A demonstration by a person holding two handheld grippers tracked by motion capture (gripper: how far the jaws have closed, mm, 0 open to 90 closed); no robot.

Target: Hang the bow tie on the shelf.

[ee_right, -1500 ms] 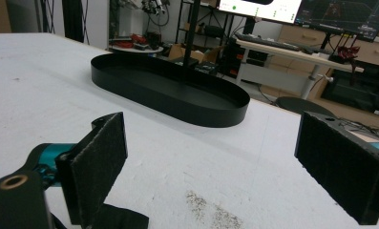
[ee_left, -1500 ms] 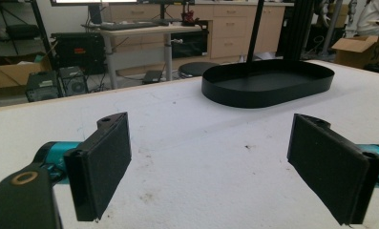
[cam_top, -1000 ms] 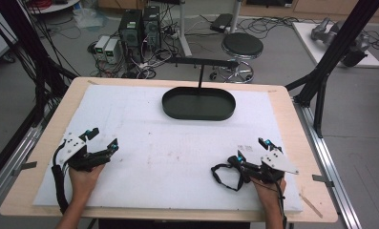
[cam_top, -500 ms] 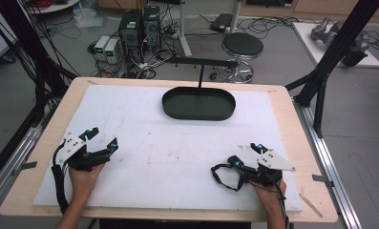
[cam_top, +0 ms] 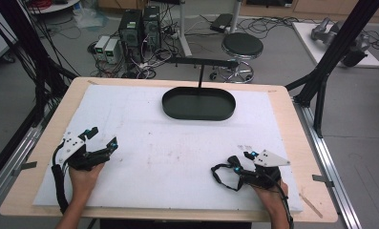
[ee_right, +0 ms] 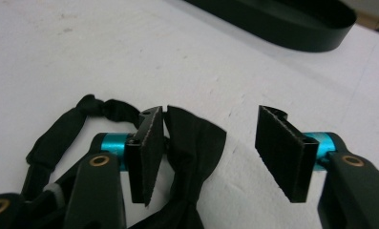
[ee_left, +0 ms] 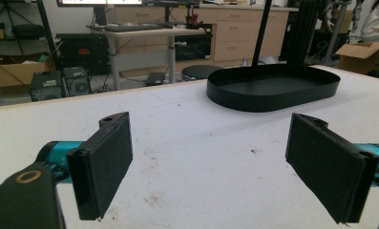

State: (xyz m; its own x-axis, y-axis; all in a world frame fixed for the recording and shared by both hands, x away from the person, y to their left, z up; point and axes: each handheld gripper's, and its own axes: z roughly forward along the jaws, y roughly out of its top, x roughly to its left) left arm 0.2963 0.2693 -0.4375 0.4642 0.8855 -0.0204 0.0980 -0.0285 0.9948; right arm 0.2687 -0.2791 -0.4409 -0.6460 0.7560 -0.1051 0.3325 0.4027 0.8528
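A black bow tie (cam_top: 219, 172) with its strap looped out lies on the white mat near the front right. My right gripper (cam_top: 235, 165) points left over it. In the right gripper view the bow's wing (ee_right: 194, 138) sits between the jaws of the right gripper (ee_right: 211, 114). The left pad (ee_right: 146, 152) touches the fabric and the right pad (ee_right: 280, 152) stands apart from it. These jaws have just been closing. My left gripper (cam_top: 102, 137) rests at the front left, open wide with nothing between the jaws of the left gripper (ee_left: 208, 124).
A black oval tray (cam_top: 199, 116) sits at the far middle of the mat (cam_top: 177, 148), with a black T-shaped stand (cam_top: 200, 71) behind it. The tray (ee_left: 273, 102) lies ahead of the left gripper. Beyond the table are a stool, computers and cables.
The right gripper's jaws have narrowed around the bow tie. Both hands have stayed where they were, and the left gripper is unchanged.
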